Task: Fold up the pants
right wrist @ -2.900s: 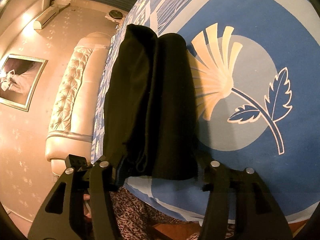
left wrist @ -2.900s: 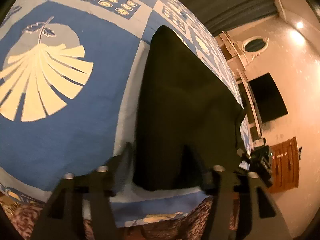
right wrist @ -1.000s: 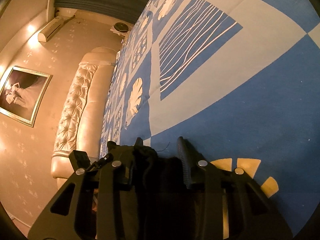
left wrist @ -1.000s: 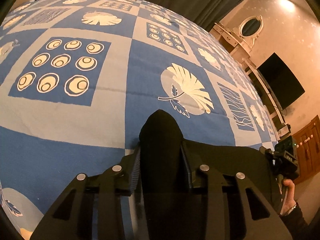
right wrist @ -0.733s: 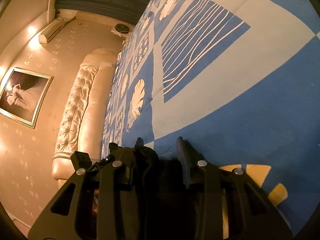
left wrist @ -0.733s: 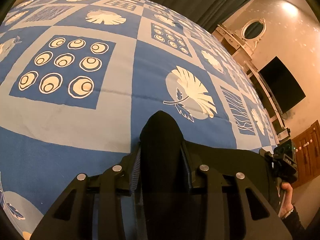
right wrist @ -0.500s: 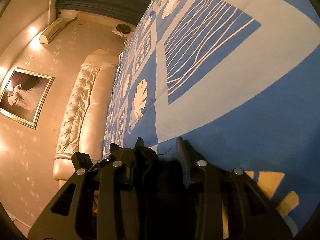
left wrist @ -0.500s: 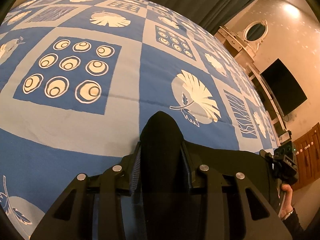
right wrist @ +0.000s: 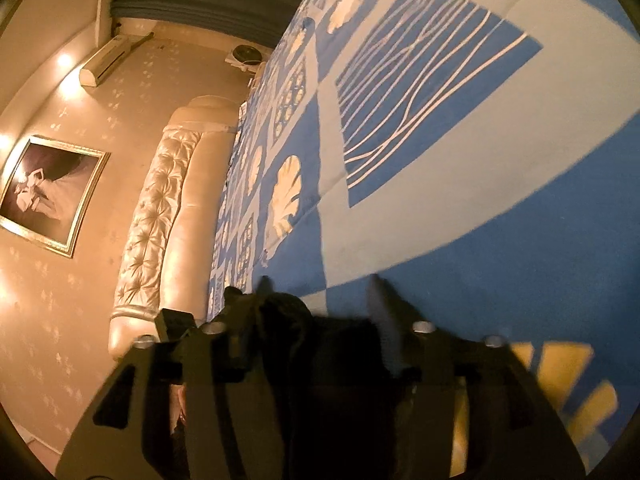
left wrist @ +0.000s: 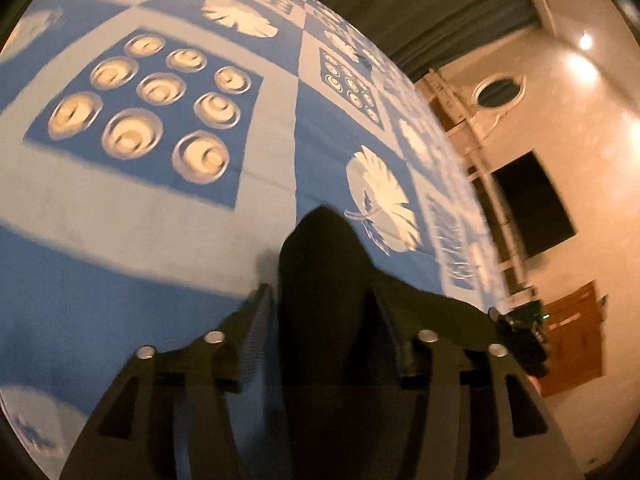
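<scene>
Step in hand: we judge that we are letting go of the black cloth pants (left wrist: 324,280) after carrying one end over the other, so this fold is nearly laid
Left gripper (left wrist: 318,308): its jaws are opening; the left pad stands clear of the cloth, the right pad we cannot tell, with a dark hump of the pants between them
Right gripper (right wrist: 318,300): its jaws are opening too; a bunched black edge sits between them against the left pad, the right pad clear of it
Pants: lying dark and flat on the blue and pale patterned bed cover (left wrist: 132,216), towards its near edge, spanning from one gripper to the other
Bed cover beyond: bare pattern squares run on to the far edge
Next move: we think both grippers must draw back off the cloth without dragging it, then we check that the edges lie even before any further fold
</scene>
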### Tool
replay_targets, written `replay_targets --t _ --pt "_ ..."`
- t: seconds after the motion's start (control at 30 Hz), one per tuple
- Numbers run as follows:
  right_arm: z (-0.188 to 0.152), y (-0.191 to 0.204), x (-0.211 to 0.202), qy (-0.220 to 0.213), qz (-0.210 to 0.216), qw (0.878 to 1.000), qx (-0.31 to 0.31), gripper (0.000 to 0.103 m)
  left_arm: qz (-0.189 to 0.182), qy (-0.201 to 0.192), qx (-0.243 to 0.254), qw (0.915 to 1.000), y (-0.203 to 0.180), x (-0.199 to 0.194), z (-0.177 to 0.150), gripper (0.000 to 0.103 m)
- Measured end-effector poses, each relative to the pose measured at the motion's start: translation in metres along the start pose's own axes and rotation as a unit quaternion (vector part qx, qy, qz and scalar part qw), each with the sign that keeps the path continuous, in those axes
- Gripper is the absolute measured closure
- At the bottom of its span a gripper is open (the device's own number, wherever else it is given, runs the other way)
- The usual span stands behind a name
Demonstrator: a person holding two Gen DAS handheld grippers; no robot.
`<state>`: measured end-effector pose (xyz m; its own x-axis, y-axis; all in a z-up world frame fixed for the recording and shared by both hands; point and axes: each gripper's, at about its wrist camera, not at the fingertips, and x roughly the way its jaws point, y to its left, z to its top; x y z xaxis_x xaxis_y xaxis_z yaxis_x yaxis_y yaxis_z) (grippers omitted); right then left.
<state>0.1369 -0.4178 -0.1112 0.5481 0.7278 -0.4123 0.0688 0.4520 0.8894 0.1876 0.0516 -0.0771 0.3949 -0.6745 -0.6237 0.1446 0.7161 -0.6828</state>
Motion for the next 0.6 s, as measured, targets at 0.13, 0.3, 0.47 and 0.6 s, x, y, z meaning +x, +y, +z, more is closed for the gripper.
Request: replay_targets --t 0.13,0.3,0.47,0.6 --pt "-0.021 0.005 -0.018 0.024 -0.028 0.999 -0.023 0.029 -0.018 0.006 0.018 0.9997 0.000 -0.023 -0.031 0.032" --pt "-0.059 0.007 -0.029 0.062 0.004 0.998 -0.015 0.024 -0.042 0.023 0.008 0.9988 -0.008 -0.040 -0.073 0.026" --pt "-0.085 0.013 -0.029 0.093 0.003 0.995 -0.038 0.029 -0.047 0.029 0.012 0.9984 -0.021 -0.043 -0.102 0.025" --pt "-0.098 0.001 -0.031 0.097 0.004 0.995 -0.022 0.070 -0.015 0.037 0.038 0.9985 -0.030 -0.036 -0.111 0.047"
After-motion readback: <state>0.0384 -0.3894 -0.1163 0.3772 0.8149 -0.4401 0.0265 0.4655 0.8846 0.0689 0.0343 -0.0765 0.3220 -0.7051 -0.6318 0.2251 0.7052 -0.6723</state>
